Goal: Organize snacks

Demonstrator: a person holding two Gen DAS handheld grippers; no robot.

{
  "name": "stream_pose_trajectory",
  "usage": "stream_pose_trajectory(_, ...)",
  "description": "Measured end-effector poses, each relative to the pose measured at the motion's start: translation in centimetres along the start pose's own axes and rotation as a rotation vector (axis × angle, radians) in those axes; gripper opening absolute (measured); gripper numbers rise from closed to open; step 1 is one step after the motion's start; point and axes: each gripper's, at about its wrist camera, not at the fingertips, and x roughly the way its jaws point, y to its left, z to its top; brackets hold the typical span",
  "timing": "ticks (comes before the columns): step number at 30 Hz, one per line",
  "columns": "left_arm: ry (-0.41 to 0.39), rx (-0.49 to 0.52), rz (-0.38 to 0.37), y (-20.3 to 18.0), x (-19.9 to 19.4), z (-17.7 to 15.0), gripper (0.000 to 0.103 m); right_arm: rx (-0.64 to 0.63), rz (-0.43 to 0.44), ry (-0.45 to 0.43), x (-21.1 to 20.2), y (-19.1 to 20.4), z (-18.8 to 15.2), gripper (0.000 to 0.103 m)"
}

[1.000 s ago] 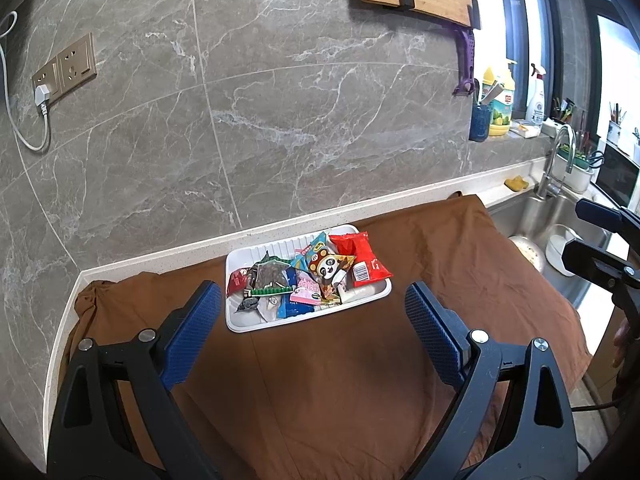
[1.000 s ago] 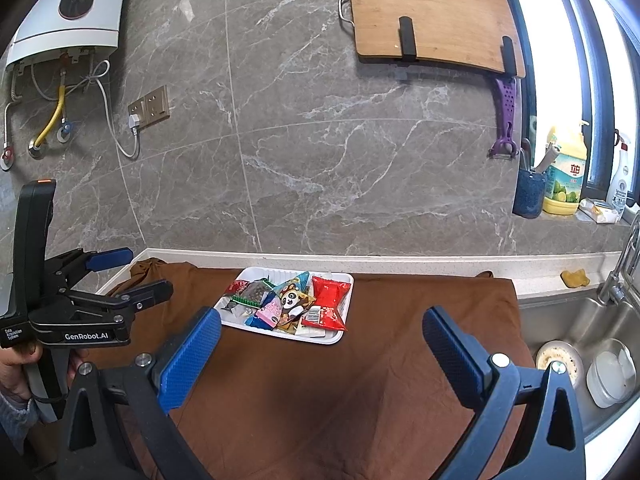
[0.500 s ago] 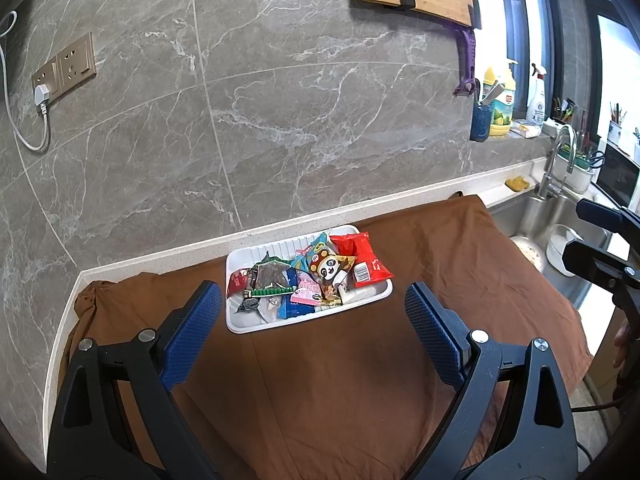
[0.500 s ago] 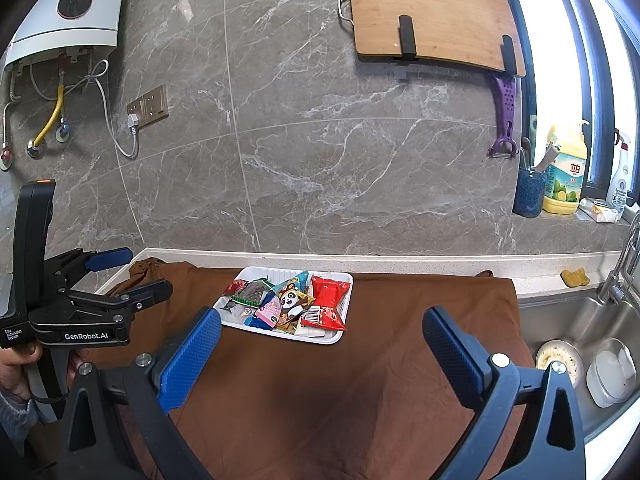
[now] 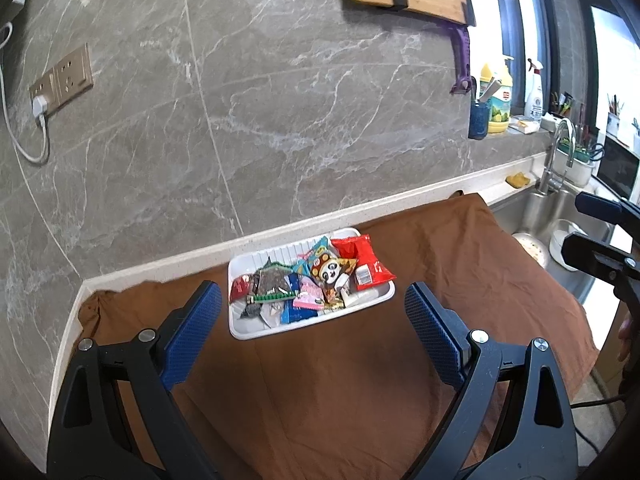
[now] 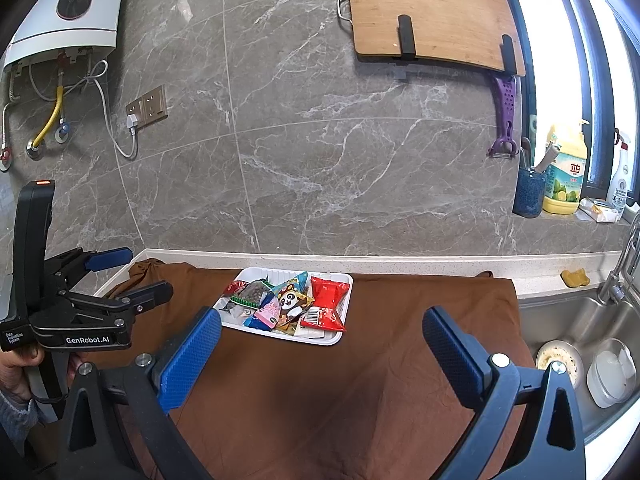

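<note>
Both the left gripper [image 5: 312, 332] and the right gripper [image 6: 322, 344] are spread wide and empty above the brown cloth [image 5: 360, 380], near the white tray [image 5: 312, 326] of snack packets [image 5: 320, 280].

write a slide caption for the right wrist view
Open right gripper hovers over a brown cloth, facing a white tray piled with snack packets.

White tray [image 6: 345, 278] heaped with snack packets [image 6: 286, 300] on brown cloth [image 6: 360, 380] over the bench — red packet [image 6: 326, 300] at the right end. Right gripper [image 6: 320, 344] spread wide, empty (blue pads); left gripper [image 6: 120, 276] likewise — far left.
</note>
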Motion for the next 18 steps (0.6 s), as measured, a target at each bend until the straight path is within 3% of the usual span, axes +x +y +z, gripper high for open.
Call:
stream_pose_trajectory(5,-0.106,0.053,0.018,-0.6,-1.2,0.1,0.093,0.0,0.001,0.0,0.1,0.0,0.0,0.103)
stream_pose_trajectory(9,-0.185,0.034,0.018,-0.7,-2.5,0.5,0.093,0.005,0.003,0.004,0.2,-0.2,-0.2,0.103)
stream_pose_trajectory(13,-0.195,0.013,0.045,-0.8,-2.8,0.9,0.093,0.008,0.006,0.007,0.4,-0.2,-0.2,0.103)
stream_pose_trajectory(18,-0.194,0.068,0.093,-1.7,-2.5,0.6,0.093,0.022,0.01,0.016,0.8,-0.3,-0.7,0.103)
